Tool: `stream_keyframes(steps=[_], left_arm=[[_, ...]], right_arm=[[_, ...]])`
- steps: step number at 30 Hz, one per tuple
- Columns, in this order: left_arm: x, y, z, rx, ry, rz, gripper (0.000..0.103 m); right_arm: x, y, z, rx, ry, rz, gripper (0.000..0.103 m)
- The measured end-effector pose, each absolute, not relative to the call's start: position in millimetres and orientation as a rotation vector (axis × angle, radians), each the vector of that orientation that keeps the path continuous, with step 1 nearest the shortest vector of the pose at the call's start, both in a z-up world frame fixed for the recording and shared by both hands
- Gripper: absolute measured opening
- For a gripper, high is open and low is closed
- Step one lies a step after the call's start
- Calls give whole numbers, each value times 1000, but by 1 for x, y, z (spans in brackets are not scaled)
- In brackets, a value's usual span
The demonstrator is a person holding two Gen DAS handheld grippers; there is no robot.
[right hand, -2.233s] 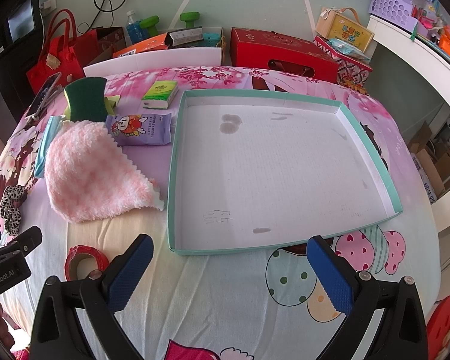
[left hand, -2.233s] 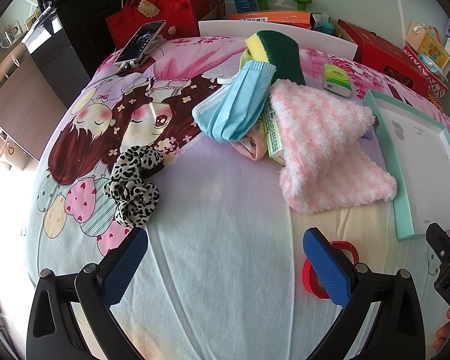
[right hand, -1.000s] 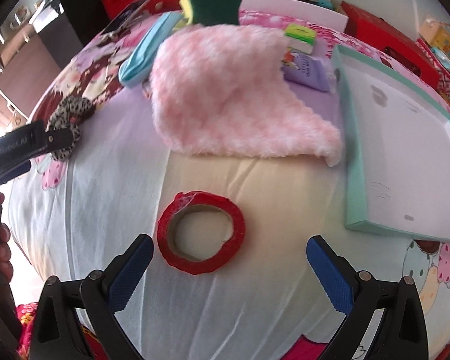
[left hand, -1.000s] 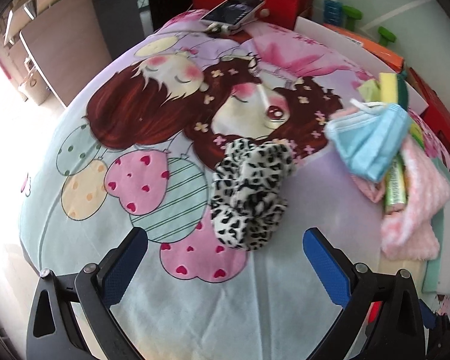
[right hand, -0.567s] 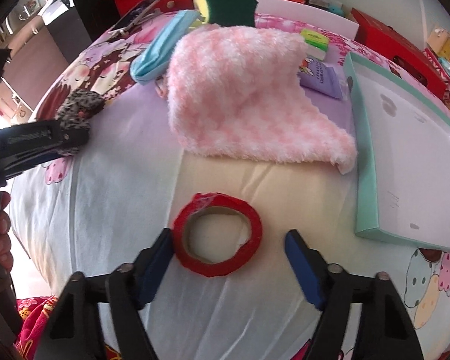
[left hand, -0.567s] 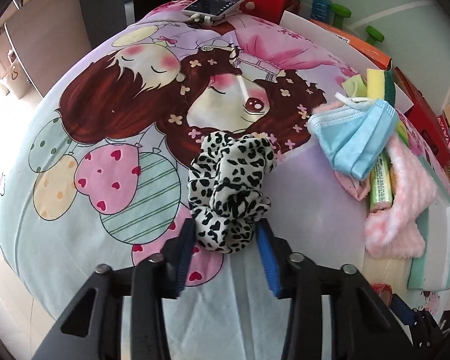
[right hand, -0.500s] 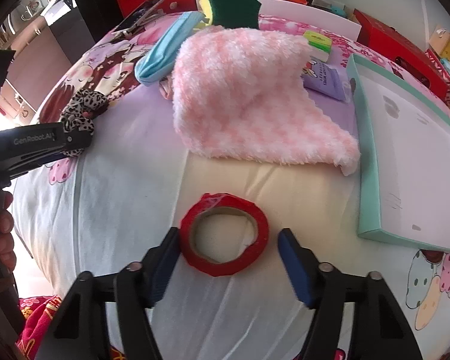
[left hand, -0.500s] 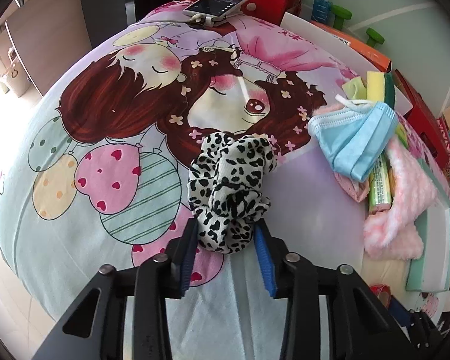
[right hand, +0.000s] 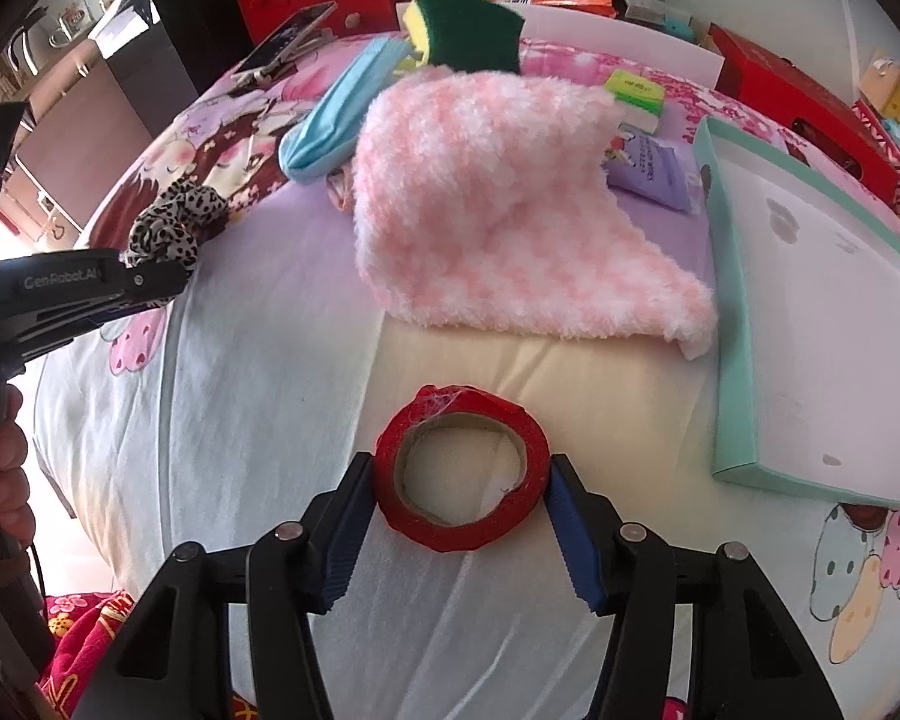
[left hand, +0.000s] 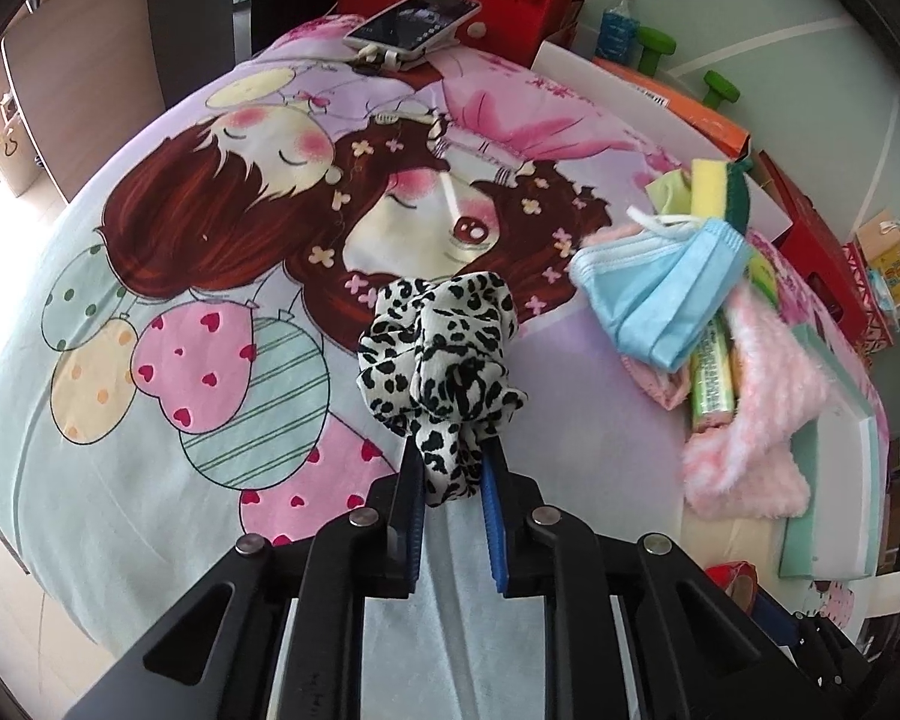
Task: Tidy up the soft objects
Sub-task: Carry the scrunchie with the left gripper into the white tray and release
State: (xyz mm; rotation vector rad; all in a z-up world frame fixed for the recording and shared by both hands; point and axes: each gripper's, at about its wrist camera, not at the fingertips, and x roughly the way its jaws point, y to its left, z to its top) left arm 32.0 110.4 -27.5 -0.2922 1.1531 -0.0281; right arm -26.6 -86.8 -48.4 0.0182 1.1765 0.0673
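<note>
We are barely begun: our left gripper (left hand: 450, 468) has just been closing and now pinches the leopard scrunchie (left hand: 441, 354) on the bedsheet (left hand: 210, 510), our right gripper (right hand: 459, 501) has just been closing and now clasps the red tape roll (right hand: 462, 474), and the teal tray (right hand: 732, 324) holds nothing.

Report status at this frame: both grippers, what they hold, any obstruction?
Left gripper just closed on leopard scrunchie. Right gripper just closed across red tape roll. Teal tray unobstructed; nothing in the way.
</note>
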Motion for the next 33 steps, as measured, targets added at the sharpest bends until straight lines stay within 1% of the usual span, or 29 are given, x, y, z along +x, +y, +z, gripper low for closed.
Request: stream_keyframes(steps=[6, 11, 17, 20, 24, 33], left_arm=[[21, 105, 1, -287, 1082, -52, 17], [19, 82, 36, -238, 1022, -92, 17], [28, 17, 78, -144, 961, -232, 17], [34, -21, 86, -94, 968, -304, 17], [39, -75, 85, -34, 984, -413, 17], [43, -169, 68, 114, 1009, -559, 17]], right_arm=[[-31, -102, -29, 64, 1115, 42, 59], [-37, -125, 15, 114, 981, -16, 59], [-34, -170, 59, 142, 890, -163, 59], [-30, -195, 73, 161, 859, -251, 60], [-25, -238, 76, 221, 853, -361, 60], [-41, -331, 36, 364, 913, -602, 60]])
